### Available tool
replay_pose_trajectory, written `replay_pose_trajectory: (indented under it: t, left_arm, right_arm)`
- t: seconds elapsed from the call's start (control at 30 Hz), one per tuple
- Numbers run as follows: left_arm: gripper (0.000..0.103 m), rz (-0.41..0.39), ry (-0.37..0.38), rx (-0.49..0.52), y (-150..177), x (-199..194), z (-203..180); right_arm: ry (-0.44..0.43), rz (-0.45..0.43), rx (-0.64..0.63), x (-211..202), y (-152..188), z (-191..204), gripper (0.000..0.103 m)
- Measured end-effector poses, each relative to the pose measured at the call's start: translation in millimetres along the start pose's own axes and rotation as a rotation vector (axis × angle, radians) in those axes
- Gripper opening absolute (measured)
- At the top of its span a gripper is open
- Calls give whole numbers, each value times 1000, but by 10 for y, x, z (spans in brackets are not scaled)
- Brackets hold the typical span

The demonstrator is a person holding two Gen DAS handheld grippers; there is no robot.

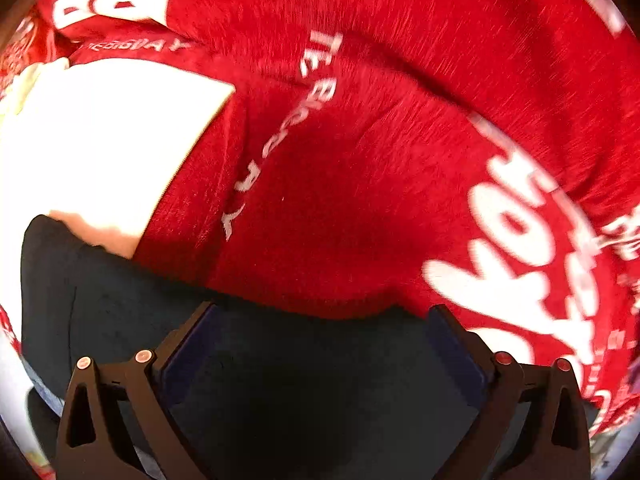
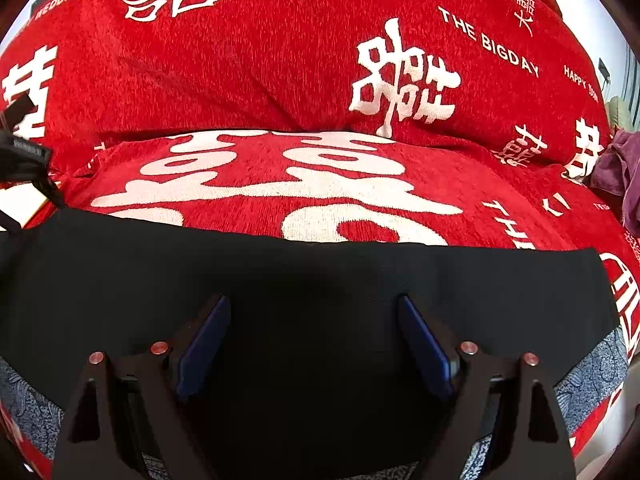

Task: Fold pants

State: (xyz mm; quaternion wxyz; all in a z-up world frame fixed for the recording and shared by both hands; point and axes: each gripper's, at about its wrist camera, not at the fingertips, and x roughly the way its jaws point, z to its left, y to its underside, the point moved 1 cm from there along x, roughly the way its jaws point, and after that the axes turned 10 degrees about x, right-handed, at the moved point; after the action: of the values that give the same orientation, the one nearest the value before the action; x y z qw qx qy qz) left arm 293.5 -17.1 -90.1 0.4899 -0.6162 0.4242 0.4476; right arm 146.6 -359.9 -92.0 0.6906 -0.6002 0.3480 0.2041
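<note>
The black pants point(image 2: 320, 276) lie flat on a red sofa cover with white lettering point(image 2: 280, 80), their far edge straight across the right wrist view. My right gripper point(image 2: 314, 320) is open just above the pants, fingers wide apart, nothing between them. In the left wrist view the dark pants point(image 1: 280, 360) fill the bottom, with the edge of the cloth near the fingertips. My left gripper point(image 1: 320, 316) is open over the pants, holding nothing. The left gripper's black body shows at the left edge of the right wrist view point(image 2: 24, 156).
The red sofa back cushion point(image 2: 240, 60) rises behind the seat. A white panel point(image 1: 100, 140) lies at the left in the left wrist view. A purple cloth point(image 2: 620, 172) sits at the right end. A blue-grey patterned cloth point(image 2: 592, 384) lies under the pants at the front edge.
</note>
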Motion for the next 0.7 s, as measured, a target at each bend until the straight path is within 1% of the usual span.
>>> replay_pose_trajectory:
  t: [0.07,0.13,0.23,0.3,0.37,0.4,0.47,0.5,0.53,0.57,0.6,0.63,0.67,0.7]
  left_arm:
    - [103,-31,36,19,167,-137,-49]
    - [103,-34,64,79,447,-193,-179]
    - [103,-25,118,167,774,-164,-404]
    - [103,-21,143,247,1063,-109,-649]
    - [103,-38,128,320,1297,-121,-874]
    - [103,-45,123,355,1401,-124,-959]
    - [103,-33,117,448,1529,-38,-1102]
    - [103,-39,86,480,1566,8,-1130]
    - [103,-62,51,514,1605,17,-1150]
    - [103,-84,21,552,1639,14,-1187]
    - [103,-86,10,558,1657,-9,-1204]
    - [103,-76,9,540,1663,-42,-1197]
    - [103,-57,31,505,1665,-80,-1181]
    - [103,-53,71,476,1677,-131,-1168]
  right_arm:
    - [-3,0,3,2,5,-10,88]
    - [1,4,2,2,5,-10,88]
    - [28,67,20,-56,-54,19,89]
    - [-51,78,44,-190,-41,83,89]
    - [-106,76,7,-298,26,176,89]
    - [-110,82,-32,-343,79,213,89]
    - [-95,83,-83,-401,165,181,89]
    - [-74,91,-88,-405,215,78,89]
    - [-53,111,-75,-379,247,-41,90]
    - [-70,133,-40,-354,279,-216,91]
    - [-139,118,23,-403,290,-456,91]
    - [-140,112,40,-435,278,-561,91]
    - [-99,111,40,-458,269,-661,92]
    - [-6,119,31,-458,266,-778,92]
